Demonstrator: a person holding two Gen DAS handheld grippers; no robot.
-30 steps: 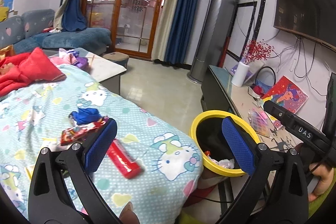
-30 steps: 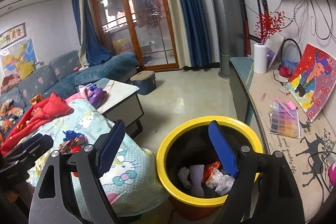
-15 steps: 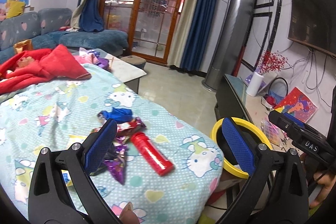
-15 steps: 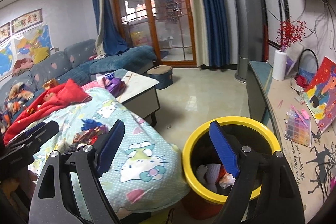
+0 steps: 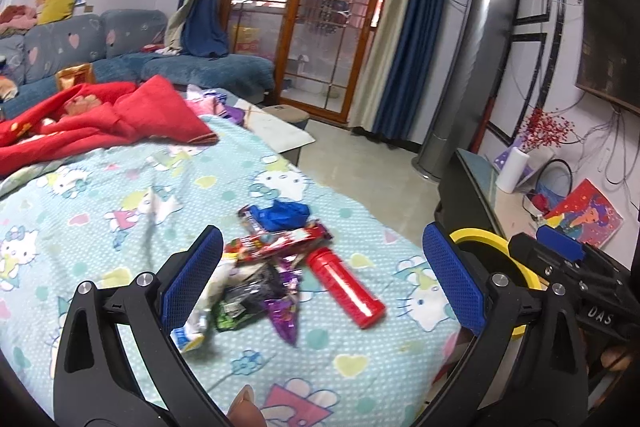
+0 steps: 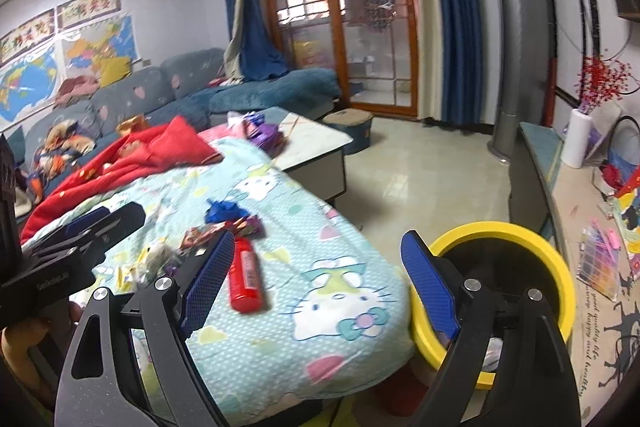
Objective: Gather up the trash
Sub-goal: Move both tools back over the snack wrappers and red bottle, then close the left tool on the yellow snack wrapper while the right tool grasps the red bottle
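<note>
A heap of trash lies on the cartoon-cat blanket [image 5: 120,187]: a red tube [image 5: 346,287] [image 6: 245,277], a red snack wrapper [image 5: 280,241], a crumpled blue wrapper [image 5: 286,213] [image 6: 224,211], a purple wrapper [image 5: 284,315] and a dark wrapper [image 5: 248,299]. My left gripper [image 5: 324,279] hangs open just above the heap with nothing between its fingers. My right gripper [image 6: 320,287] is open and empty too, over the blanket's edge, between the red tube and the yellow-rimmed bin [image 6: 556,267] [image 5: 476,237].
A red blanket [image 5: 100,123] is bunched at the far side of the bedding. Behind it stand a blue sofa [image 6: 180,87] and a white low table [image 6: 312,143]. A long cabinet [image 6: 568,211] with papers and a vase runs along the right wall. Tiled floor [image 6: 420,167] lies between.
Both views have swung left, from the bin toward the blanket. The trash heap now sits between my left fingers' view, and the bin has slid to the right edge.
</note>
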